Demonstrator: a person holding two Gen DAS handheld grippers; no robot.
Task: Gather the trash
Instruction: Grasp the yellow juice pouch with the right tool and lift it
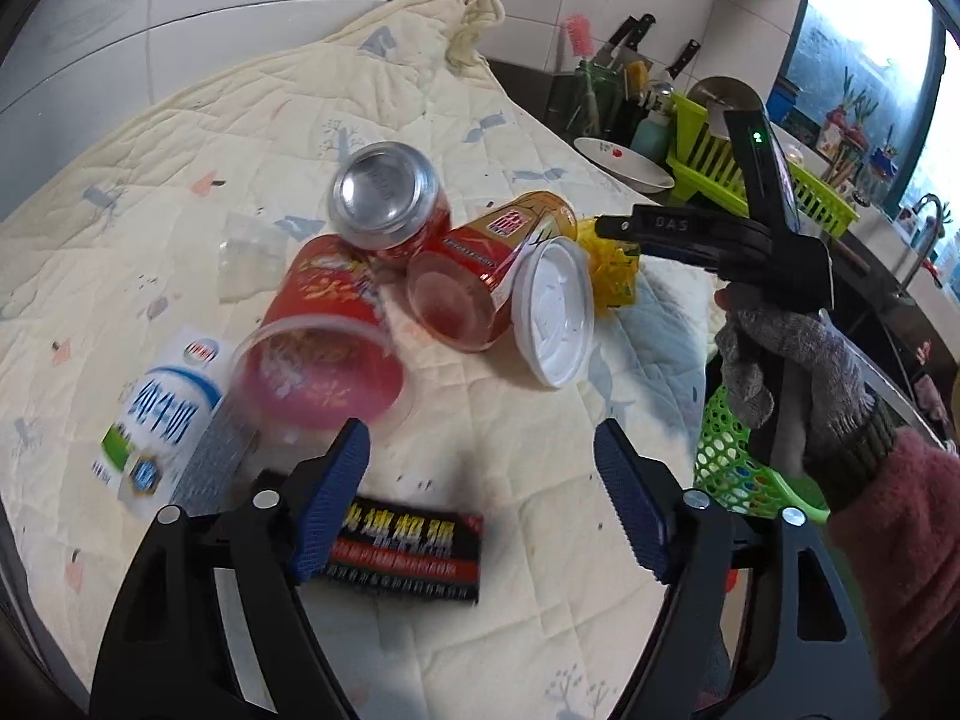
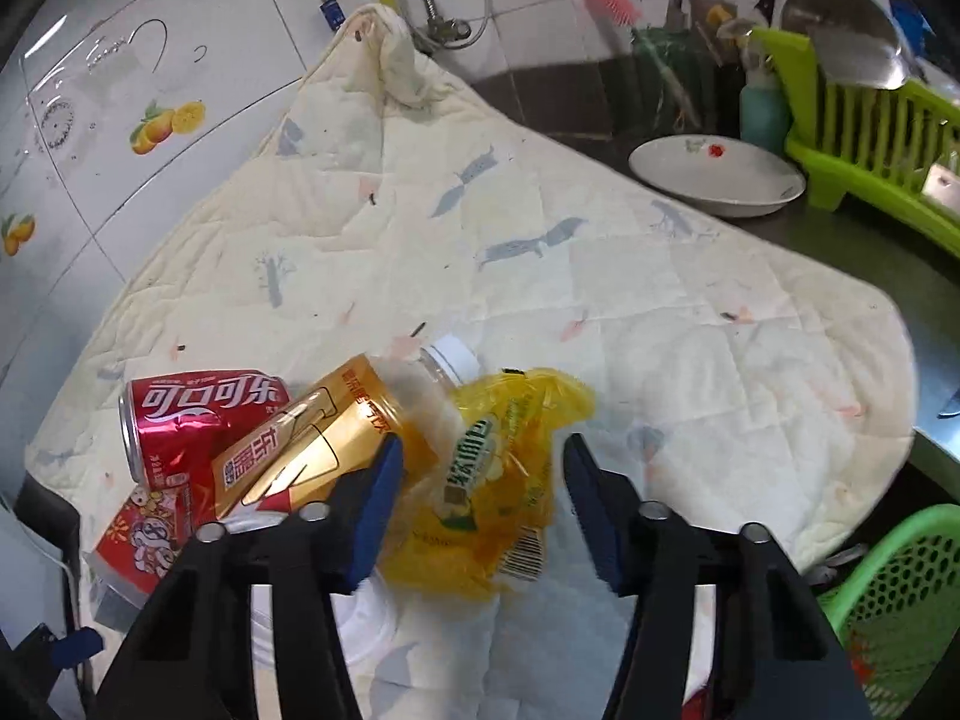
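Note:
Trash lies in a heap on a cream quilted cloth (image 1: 252, 120). In the heap are a red cola can (image 1: 384, 198), a red cup (image 1: 324, 330) on its side, a gold-and-red cup (image 1: 480, 264) with a white lid (image 1: 552, 312), a milk carton (image 1: 162, 420) and a black box (image 1: 408, 552). My left gripper (image 1: 483, 480) is open just above the black box, whose left end is hidden behind the left finger. My right gripper (image 2: 486, 498) is open and straddles a crumpled yellow plastic bottle (image 2: 498, 480), its pads close beside the bottle. A gloved hand (image 1: 798, 360) holds that gripper.
A green perforated basket (image 2: 900, 600) stands at the near right, off the cloth's edge. A white bowl (image 2: 714, 174), a green dish rack (image 2: 870, 138), knives and a sink sit along the back right. White tiled wall runs behind.

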